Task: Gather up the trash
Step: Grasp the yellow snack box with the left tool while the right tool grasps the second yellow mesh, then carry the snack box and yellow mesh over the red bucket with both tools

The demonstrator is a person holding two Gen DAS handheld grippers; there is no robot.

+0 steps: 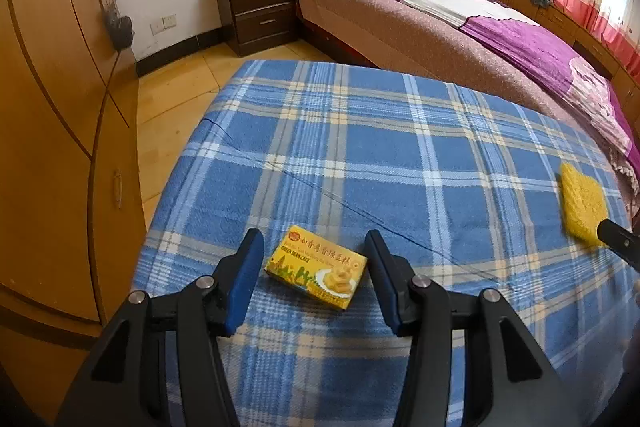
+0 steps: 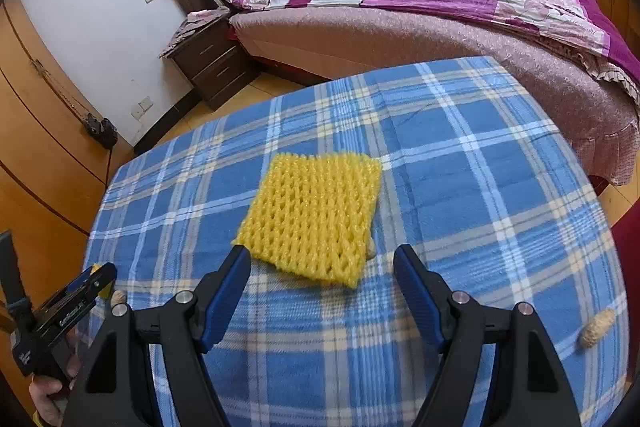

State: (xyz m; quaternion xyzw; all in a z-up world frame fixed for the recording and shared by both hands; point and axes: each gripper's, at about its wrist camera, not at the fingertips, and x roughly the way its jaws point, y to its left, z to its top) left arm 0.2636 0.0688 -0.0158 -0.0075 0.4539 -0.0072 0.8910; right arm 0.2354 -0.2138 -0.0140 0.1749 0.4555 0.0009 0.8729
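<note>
left gripper (image 1: 314,267): black frame, blue pads, silver screws | right gripper (image 2: 322,277): same

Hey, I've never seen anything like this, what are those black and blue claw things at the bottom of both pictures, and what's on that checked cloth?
They are hand-held grippers, one in each of a person's hands, each carrying a camera that looks out along its two fingers. One picture comes from the left gripper, the other from the right gripper. Both are open and hold nothing. The blue checked cloth covers a table in a bedroom. On it lie a yellow green bean cake box between the left fingers, a yellow foam net just ahead of the right gripper, and a peanut off to the right. Another small peanut-like bit peeks from under the net's edge.
</note>
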